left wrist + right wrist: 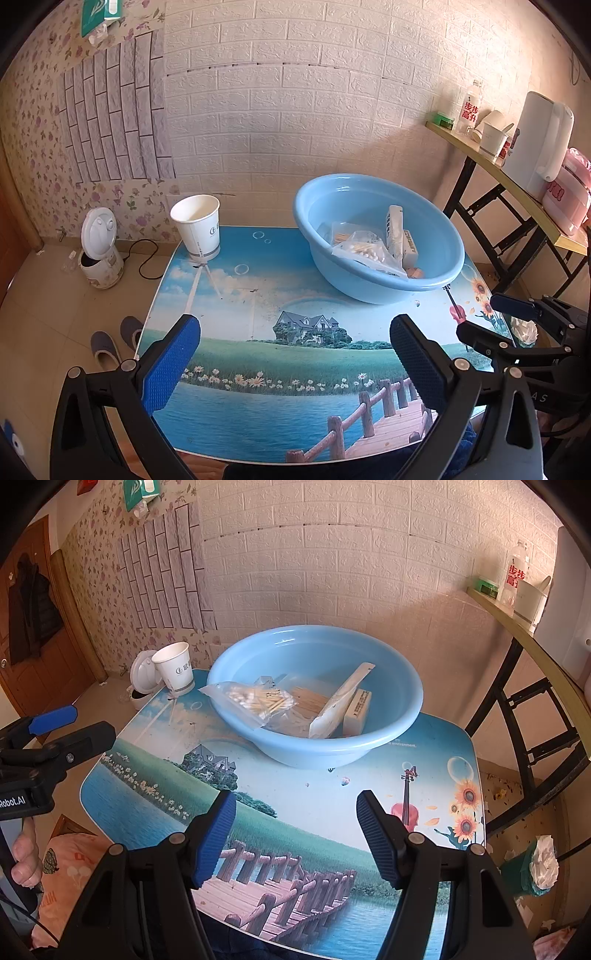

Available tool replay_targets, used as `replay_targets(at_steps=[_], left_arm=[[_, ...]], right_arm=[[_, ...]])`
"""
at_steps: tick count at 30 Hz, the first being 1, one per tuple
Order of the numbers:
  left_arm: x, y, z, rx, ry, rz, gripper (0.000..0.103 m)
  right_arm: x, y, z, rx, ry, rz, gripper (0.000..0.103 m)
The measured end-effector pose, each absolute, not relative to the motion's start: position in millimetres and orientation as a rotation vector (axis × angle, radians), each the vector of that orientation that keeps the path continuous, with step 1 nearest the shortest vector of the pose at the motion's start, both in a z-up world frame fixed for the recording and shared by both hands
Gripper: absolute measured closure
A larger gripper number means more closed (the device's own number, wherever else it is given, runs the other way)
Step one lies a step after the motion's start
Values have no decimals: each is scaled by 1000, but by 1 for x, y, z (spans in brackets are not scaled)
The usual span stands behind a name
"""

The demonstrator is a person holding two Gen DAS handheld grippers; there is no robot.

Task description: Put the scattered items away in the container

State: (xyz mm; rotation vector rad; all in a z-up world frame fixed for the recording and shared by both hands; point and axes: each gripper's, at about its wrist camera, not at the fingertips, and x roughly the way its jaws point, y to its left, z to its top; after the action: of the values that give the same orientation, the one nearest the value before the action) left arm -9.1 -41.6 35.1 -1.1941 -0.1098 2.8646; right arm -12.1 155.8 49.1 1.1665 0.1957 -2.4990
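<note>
In the left wrist view, slippers [110, 341] lie on the floor at lower left, and a white kettle [100, 251] with its lid up stands above them by the flowered wall. The left claw [293, 363] fills the bottom of the frame, released, its blue pads spread wide over the picture-printed table [258, 369] with nothing between them. A paper cup [197, 225] stands upright at the table's far left corner. Right of centre sits the blue basin [376, 236], holding a clear bag of cotton swabs [365, 253], another bag behind it, and two white boxes [400, 234] leaning toward its right side. At the right edge the right claw [491, 317] shows from the side, its fingers apart, and above it a side shelf [517, 173] carries a bottle and cups

In the right wrist view, the left claw [77, 722] pokes in at the left edge, released. The cup [175, 668] stands at upper left of the table [314, 801], just left of the basin [317, 694] at centre. In the basin the swab bag [255, 701] rests over the near left rim, with a white packet [341, 701] leaning and a white box [356, 712] beside it to the right. The right claw [295, 840] at the bottom is released and holds nothing
</note>
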Motion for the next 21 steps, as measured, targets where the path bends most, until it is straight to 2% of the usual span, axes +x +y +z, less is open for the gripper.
replay_targets(at_steps=[21], left_arm=[[-8,-41,34,-1195,-116,2858,0]], right_arm=[[-10,157,46,1173,198,-2493,34]])
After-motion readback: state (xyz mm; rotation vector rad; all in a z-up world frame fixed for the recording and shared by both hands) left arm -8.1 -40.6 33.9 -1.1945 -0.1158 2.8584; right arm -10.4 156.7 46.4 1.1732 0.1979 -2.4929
